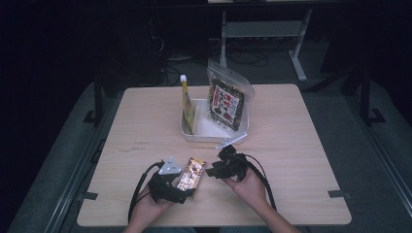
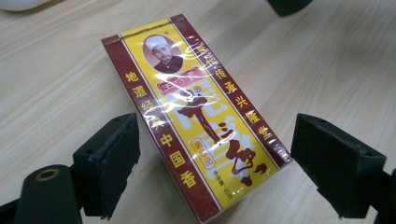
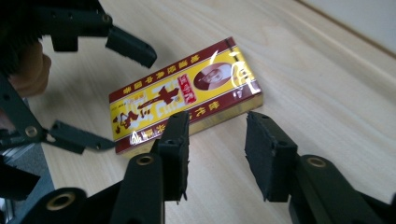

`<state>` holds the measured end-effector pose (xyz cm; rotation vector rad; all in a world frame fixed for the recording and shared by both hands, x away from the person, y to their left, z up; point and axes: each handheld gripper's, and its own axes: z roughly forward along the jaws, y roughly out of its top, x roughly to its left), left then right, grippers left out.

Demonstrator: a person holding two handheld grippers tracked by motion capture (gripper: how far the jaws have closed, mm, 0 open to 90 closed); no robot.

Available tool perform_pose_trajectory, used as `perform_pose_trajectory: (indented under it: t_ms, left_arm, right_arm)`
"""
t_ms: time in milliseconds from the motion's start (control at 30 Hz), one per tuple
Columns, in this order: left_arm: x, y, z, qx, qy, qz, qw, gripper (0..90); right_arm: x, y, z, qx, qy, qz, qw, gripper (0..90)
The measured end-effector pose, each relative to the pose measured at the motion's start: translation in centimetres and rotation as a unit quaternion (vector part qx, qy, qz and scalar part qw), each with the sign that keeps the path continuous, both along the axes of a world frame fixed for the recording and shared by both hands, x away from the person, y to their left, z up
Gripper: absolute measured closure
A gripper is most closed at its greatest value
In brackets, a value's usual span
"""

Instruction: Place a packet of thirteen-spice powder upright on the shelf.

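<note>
**High view to gripper views: a shrink-wrapped seasoning box waiting between open jaws**

High view showed the yellow-and-maroon seasoning box (image 1: 190, 174) lying flat on the wooden table (image 1: 291, 145), near the person's edge. The left gripper (image 1: 187, 190) sat at the box's near end and the right gripper (image 1: 210, 172) just beside its right side. Farther back stood a white tray (image 1: 214, 133) holding a yellow tube (image 1: 187, 104) and a snack pouch (image 1: 227, 103), well apart from the box.

Left gripper view had the box running lengthwise between the 2 black jaws, which stood wide apart, 1 on each long side, neither touching it. Glare streaked its clear film wrap, so I judged the surface slippery; the carton looked small, light and stiff enough for a moderate pinch, though a hard squeeze could dent it. The sound hold seemed to be across the 2 long maroon edges near the middle, pads flat to the sides.

Right gripper view showed the box ahead of its own jaws, which were parted and held nothing; the left jaw's tip overlapped the box's near long edge in the picture, contact uncertain. Beyond the box the left gripper's spread fingers (image 3: 130, 46) bracketed its far end.
</note>
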<state>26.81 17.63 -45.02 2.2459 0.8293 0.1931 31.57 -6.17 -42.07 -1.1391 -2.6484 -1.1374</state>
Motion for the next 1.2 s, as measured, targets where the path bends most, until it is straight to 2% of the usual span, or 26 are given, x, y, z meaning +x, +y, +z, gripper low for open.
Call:
perform_pose_trajectory:
  t_ms: [100, 267, 367, 467, 567, 700, 833, 1000, 1200]
  left_arm:
    - [0.0, -0.3, -0.1, 0.004, 0.000, 0.005, 1.0000, 14.4]
    - [0.0, -0.8, -0.6, 0.024, 0.003, 0.000, 0.9997, 12.7]
    - [0.0, -0.7, -0.4, 0.027, 0.000, 0.002, 0.9996, 14.1]
    - [0.1, -0.5, -0.6, 0.034, 0.008, 0.005, 0.9994, 17.3]
    - [0.2, -0.2, -0.7, 0.042, 0.017, 0.002, 0.9990, 24.4]
    - [0.3, -0.1, -0.7, 0.047, 0.020, 0.001, 0.9987, 30.2]
    - [0.2, -0.2, -0.5, 0.059, 0.017, 0.002, 0.9981, 31.6]
    - [0.3, 0.2, -0.4, 0.047, 0.022, 0.005, 0.9986, 32.4]
    - [-0.1, 0.3, 0.4, 0.028, -0.005, 0.005, 0.9996, 32.6]
  right_arm:
    - [0.2, -0.1, 0.1, -0.001, -0.004, -0.002, 1.0000, 56.8]
    - [0.4, 0.0, 0.2, -0.002, -0.006, -0.004, 1.0000, 56.1]
    - [0.5, 0.0, 0.2, -0.006, -0.006, -0.004, 1.0000, 56.1]
    - [0.6, 0.1, 0.4, -0.006, -0.008, -0.004, 0.9999, 55.4]
    - [0.8, 0.1, 0.6, -0.006, -0.009, -0.005, 0.9999, 54.1]
    - [1.0, 0.1, 0.5, -0.004, -0.006, -0.005, 1.0000, 50.9]
    - [1.5, -0.1, 0.2, 0.001, 0.010, -0.009, 0.9999, 47.1]
    - [2.1, -0.3, -0.1, 0.009, 0.032, -0.015, 0.9993, 44.5]
    - [2.8, -0.4, -0.5, 0.030, 0.057, -0.017, 0.9978, 41.2]
